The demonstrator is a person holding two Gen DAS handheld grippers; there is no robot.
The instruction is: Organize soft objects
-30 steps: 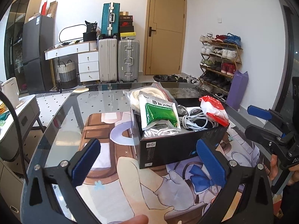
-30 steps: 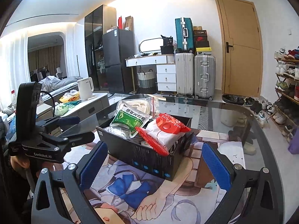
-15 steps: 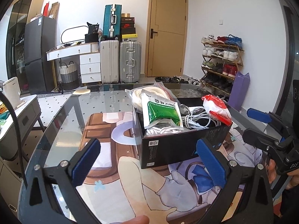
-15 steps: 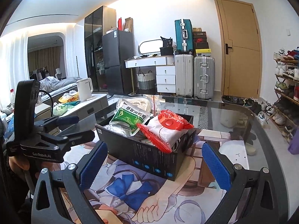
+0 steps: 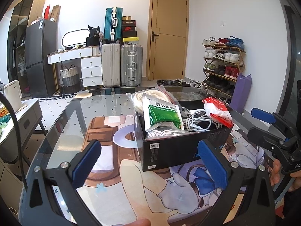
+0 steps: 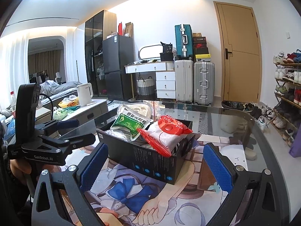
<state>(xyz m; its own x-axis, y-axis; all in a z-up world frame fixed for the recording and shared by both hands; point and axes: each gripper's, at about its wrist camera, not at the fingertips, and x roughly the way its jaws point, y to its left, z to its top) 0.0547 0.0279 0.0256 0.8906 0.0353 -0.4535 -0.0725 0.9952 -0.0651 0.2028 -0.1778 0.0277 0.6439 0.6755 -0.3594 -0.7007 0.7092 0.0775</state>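
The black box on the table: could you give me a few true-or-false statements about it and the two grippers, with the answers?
1. The box holds a green packet. True.
2. The right gripper is shut on the red-and-white bag. False: it is open, short of the box, holding nothing.
3. White cable lies coiled in the box. True.
4. The box stands on bare glass. False: it stands on a printed mat that lies on the glass table.
5. The left gripper is open. True.
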